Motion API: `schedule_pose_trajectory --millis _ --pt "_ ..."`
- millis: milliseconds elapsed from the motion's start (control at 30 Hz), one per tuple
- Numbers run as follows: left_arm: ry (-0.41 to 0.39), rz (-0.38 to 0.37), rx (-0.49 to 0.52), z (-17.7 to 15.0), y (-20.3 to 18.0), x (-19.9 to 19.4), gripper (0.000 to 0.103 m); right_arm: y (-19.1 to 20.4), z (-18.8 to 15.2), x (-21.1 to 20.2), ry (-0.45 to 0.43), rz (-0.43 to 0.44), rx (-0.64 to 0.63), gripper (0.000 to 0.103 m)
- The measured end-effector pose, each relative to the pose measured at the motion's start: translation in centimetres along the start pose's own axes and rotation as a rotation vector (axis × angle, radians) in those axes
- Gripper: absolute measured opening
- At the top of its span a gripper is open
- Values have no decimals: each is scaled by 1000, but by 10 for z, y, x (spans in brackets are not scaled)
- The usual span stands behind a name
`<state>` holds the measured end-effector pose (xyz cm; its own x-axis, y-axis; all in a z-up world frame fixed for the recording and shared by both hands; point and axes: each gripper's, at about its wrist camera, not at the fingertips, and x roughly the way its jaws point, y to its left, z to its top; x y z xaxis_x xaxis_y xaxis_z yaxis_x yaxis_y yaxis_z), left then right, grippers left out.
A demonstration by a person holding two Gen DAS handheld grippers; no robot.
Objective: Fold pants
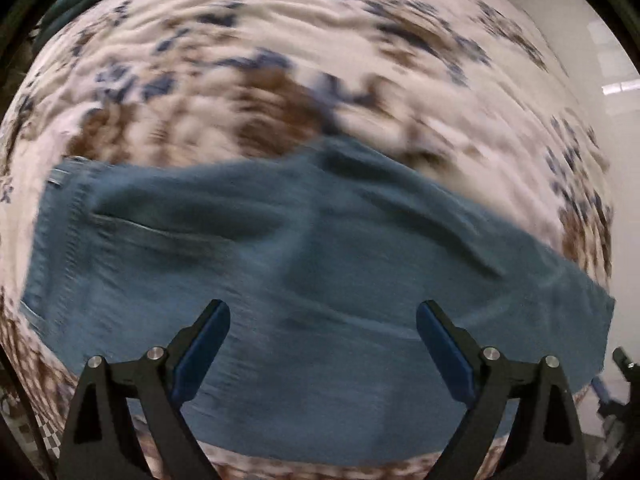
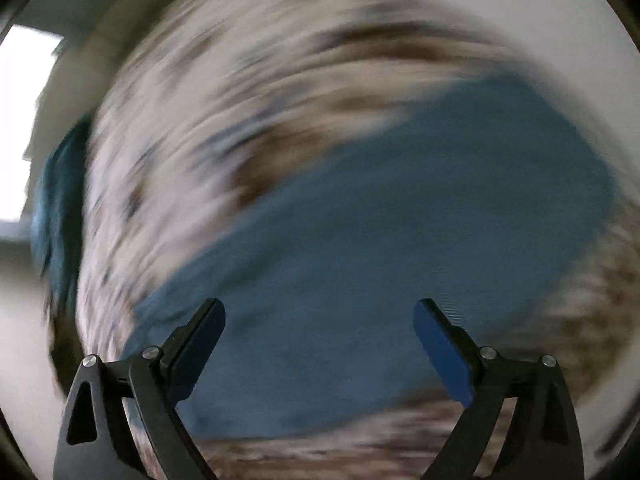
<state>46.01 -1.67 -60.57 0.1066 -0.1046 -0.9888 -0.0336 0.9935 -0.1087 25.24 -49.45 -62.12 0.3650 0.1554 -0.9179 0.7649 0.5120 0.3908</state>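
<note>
Across the patterned sheet [image 1: 280, 32], with its brown and navy blotches on cream, I see the blue pants [image 1: 280, 240] lying spread out and mostly flat. I can find no brand, label or writing on them; near their left end I make out only a stitched seam, a pocket line and what may be a belt loop, all smeared by blur. My left hand-held gripper [image 1: 322, 314] hangs over the near part of the pants with its jaws wide apart and nothing between them. My right hand-held gripper [image 2: 318, 312] is likewise spread wide over the pants [image 2: 380, 220], gripping nothing. Its view is so streaked that the sheet [image 2: 240, 100] is only a swirl. Beyond the sheet's left edge I see a teal shape [image 2: 60, 200] that I cannot identify.
</note>
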Motion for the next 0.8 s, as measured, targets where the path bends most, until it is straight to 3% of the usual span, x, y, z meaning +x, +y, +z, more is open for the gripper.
schedule_pose_trajectory --millis 133,200,300,333,367,400,433,500,600,700,800 --pt "16 -9 67 -25 -59 11 95 -108 24 5 -26 60 216 86" --pt "13 -30 82 -35 -85 18 95 -138 31 25 -25 204 299 85" --pt "29 -28 105 -44 -113 31 95 -149 41 42 -70 406 357 83" --pt "42 -24 114 -48 -121 37 95 -146 45 45 -89 426 356 70" --pt "50 -3 120 -50 -127 44 95 -142 51 47 -101 416 337 30" --pt "61 21 124 -51 -131 52 95 -132 58 50 -89 357 290 8" --pt "66 37 126 -51 -133 57 95 -127 60 48 -94 351 265 9" --pt "75 45 113 -49 -131 66 95 -117 67 35 -123 251 183 8" --pt "85 19 90 -45 -127 76 103 -134 67 45 -77 228 233 7" --pt "96 43 85 -40 -126 83 103 -142 67 56 -56 280 246 8" --pt "117 59 77 -36 -124 85 103 -144 70 64 -32 352 260 16"
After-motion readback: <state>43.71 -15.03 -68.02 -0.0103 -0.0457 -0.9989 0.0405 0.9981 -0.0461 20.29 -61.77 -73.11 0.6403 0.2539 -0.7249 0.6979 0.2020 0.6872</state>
